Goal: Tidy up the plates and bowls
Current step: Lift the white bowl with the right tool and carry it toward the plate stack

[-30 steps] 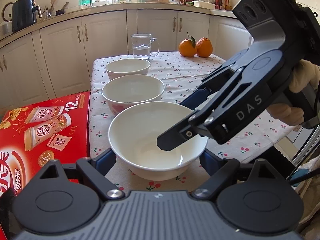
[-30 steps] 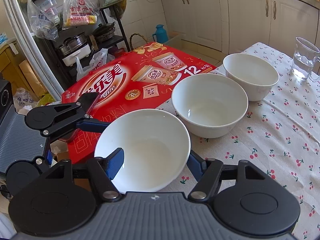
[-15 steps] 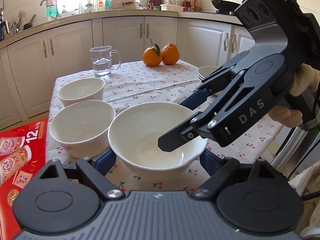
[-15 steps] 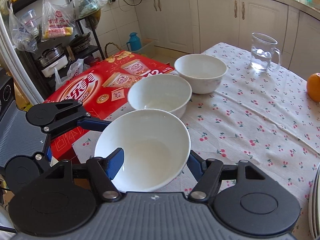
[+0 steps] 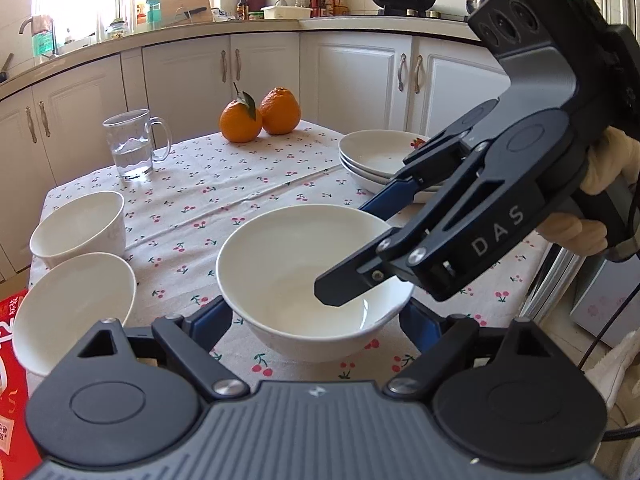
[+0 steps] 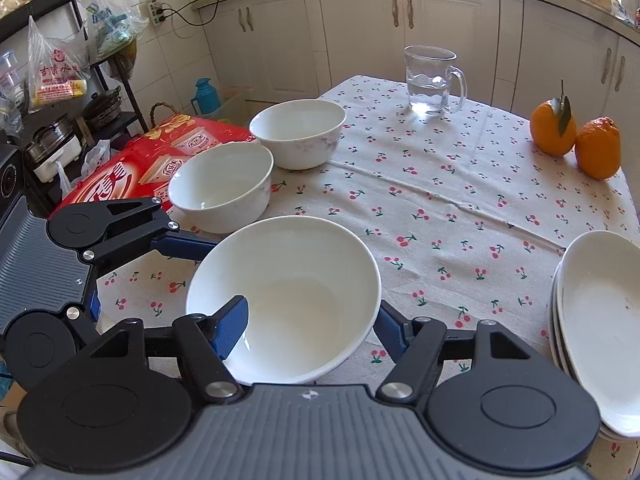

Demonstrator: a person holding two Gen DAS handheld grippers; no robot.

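Note:
A large white bowl [image 5: 296, 264] is held low over the cherry-print tablecloth [image 5: 248, 184] by both grippers. My left gripper [image 5: 312, 316] is shut on it, its blue pads pressing the bowl's lower sides. My right gripper [image 6: 310, 326] is shut on the same bowl [image 6: 296, 292], with one pad inside the wall and the other outside. Two smaller white bowls [image 6: 298, 132] [image 6: 220, 184] stand at the table's left edge. A stack of white plates [image 6: 596, 320] sits at the right. In the left wrist view a gloved hand [image 5: 600, 184] holds the right gripper [image 5: 360, 248].
A glass mug [image 6: 430, 80] with water stands at the far side, and two oranges [image 6: 576, 140] at the far right corner. A red carton [image 6: 132, 168] lies beyond the table's left edge. White cabinets ring the room; a cluttered shelf stands at the far left.
Both grippers have carried the big bowl across the table, away from the two small bowls and the red carton. The plate stack has come into view on the right. The grips are unchanged.

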